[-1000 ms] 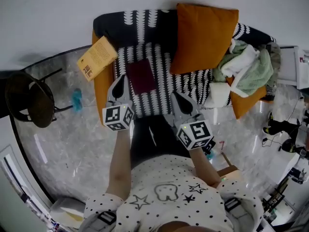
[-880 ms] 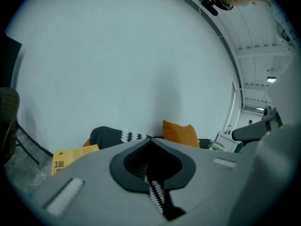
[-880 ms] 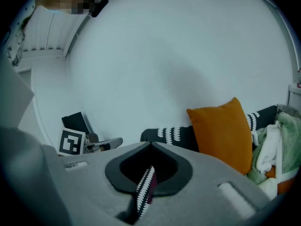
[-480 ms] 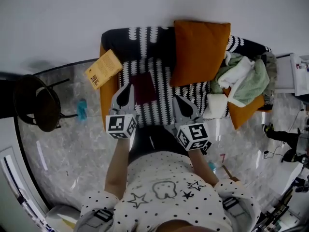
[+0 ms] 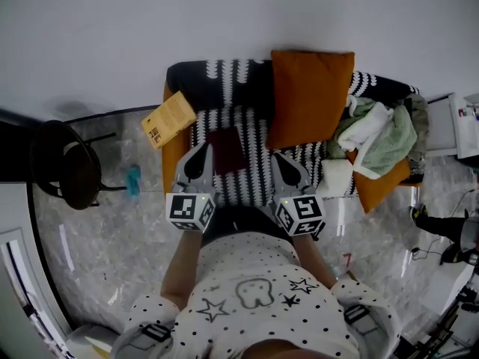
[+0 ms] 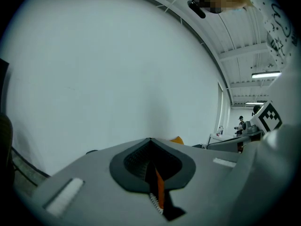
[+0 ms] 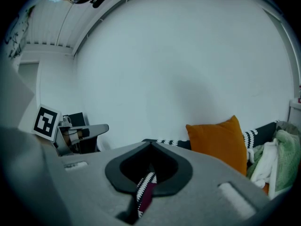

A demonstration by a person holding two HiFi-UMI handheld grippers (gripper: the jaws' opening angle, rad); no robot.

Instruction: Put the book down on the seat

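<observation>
Head view puts the maroon book (image 5: 227, 149) at the seat's (image 5: 254, 174) left edge, lengthwise toward the backrest (image 5: 221, 81), nearer the left gripper (image 5: 202, 149) than the right gripper (image 5: 277, 158), both closed and empty.

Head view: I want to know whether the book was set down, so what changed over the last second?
The left gripper and right gripper both rose a little as the whole view pulled away from the sofa. Nothing was taken or released. Unchanged: both jaws shut and empty, the maroon book flat on the striped seat, the yellow book on the armrest.
</observation>
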